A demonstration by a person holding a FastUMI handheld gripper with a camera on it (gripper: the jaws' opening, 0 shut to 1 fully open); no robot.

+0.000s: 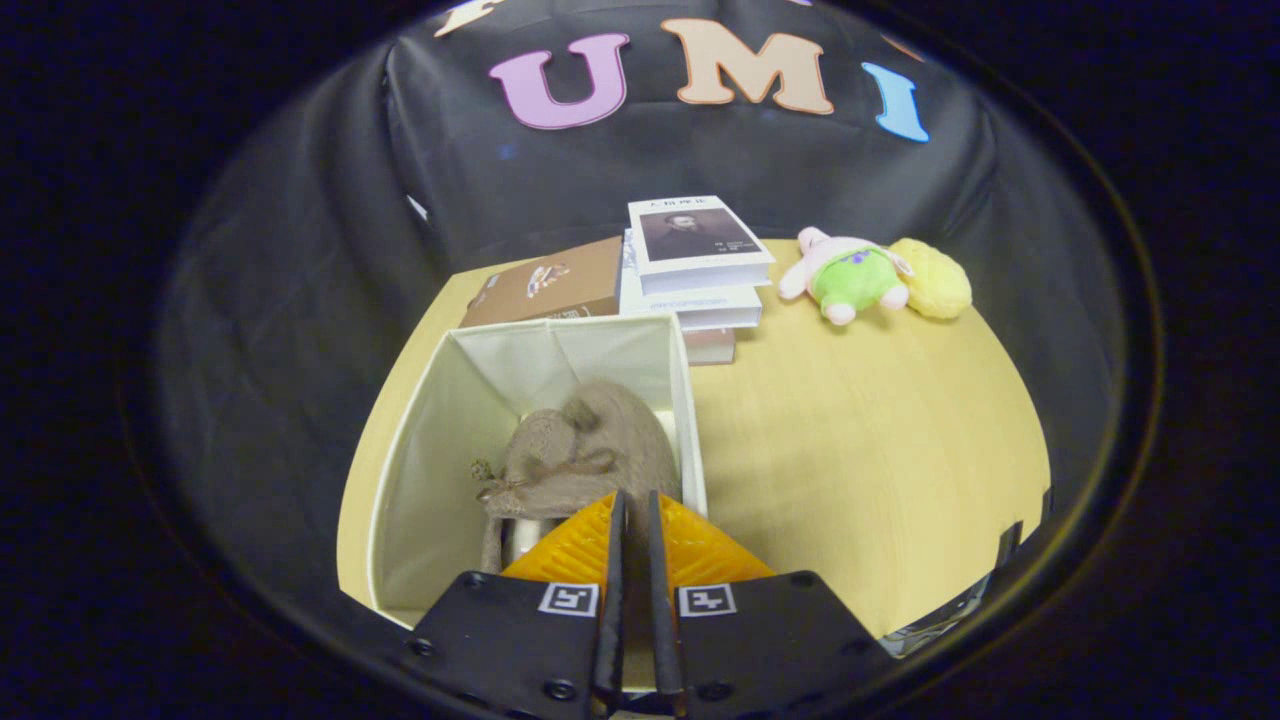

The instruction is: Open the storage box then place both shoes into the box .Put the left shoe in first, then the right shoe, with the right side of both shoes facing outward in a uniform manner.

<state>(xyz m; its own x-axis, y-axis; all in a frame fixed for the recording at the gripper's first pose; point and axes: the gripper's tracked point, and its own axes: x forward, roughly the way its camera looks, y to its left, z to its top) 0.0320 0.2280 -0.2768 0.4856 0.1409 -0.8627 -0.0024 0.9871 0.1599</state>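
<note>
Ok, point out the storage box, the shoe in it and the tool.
storage box (pixel 440 440): gripper view, bare left inner wall.
shoe (pixel 600 445): gripper view, brown upper, inside the box just ahead of the fingers.
tool (pixel 632 515): gripper view, midway between the nearly closed fingertips.

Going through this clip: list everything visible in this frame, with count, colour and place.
storage box: one, off-white, open, on the table just ahead of the fingers.
shoe: one, brown, inside the box against its right wall.
books: a stack, white covers, beyond the box.
cardboard box: one, brown, left of the books.
plush toys: two, one pink and green, one yellow, right of the books.
table: one, light wood.
gripper: one, fingers nearly together above the shoe; whether they pinch it is unclear.
</note>
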